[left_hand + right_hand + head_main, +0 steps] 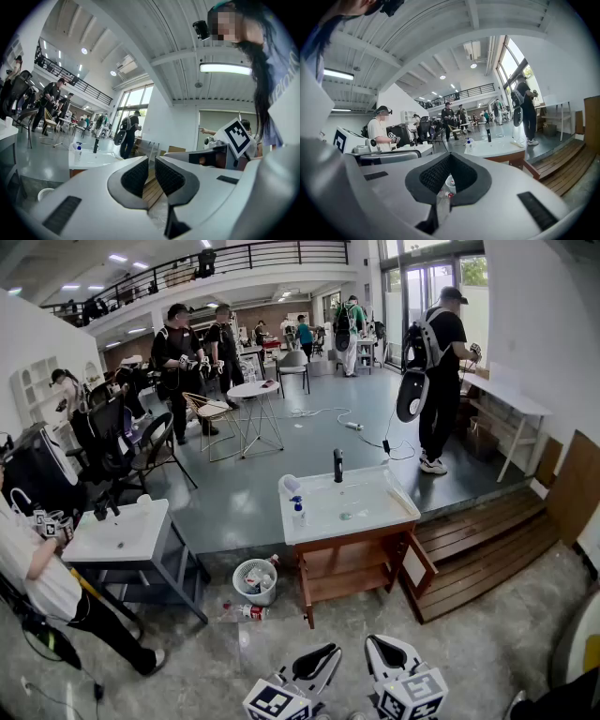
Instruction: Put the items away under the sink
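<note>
I count two sinks from here: one wooden-cabinet sink (375,507) in the middle and one white sink (117,538) to its left. The middle one has a single black faucet (338,465), one pump bottle (298,513) and one cabinet door (418,563) hanging open. On the floor I see one wastebasket (255,582) and one lying bottle (246,612). There is one round table (253,389). Nearby people come to four: one backpack wearer (441,371), two in black (175,357), one in white (37,573). Those farther back I cannot count.
</note>
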A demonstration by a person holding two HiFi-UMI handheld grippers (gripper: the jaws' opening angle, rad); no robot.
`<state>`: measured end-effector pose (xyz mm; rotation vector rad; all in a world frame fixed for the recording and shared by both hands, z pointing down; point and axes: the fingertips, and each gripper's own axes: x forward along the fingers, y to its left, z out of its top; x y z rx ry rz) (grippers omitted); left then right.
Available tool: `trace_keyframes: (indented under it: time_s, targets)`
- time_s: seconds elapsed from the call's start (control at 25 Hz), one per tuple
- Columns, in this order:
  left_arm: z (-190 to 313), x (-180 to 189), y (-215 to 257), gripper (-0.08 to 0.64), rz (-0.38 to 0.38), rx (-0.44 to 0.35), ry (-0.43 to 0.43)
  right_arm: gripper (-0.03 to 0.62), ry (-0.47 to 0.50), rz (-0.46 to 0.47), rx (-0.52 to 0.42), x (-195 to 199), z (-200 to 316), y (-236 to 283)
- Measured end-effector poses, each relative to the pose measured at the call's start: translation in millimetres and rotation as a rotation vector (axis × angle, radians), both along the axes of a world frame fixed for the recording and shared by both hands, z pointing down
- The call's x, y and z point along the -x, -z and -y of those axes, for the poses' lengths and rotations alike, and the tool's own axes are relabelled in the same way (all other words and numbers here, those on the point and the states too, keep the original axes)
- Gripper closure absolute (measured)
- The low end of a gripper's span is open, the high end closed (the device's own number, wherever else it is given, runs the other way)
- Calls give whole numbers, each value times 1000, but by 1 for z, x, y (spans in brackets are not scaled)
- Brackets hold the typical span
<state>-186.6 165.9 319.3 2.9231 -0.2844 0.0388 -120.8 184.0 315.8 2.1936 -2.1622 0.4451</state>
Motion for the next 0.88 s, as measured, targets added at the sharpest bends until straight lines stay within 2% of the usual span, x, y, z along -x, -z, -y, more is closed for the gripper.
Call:
trace_keyframes:
  time_s: [0.28,0.88]
  targets:
    - [-7,-22,8,512,18,-21,-23,586,9,-4,1,-14,-4,18]
    - [-11,-67,10,512,17,-21,-41,586,3,-21,-25,-56,-10,8]
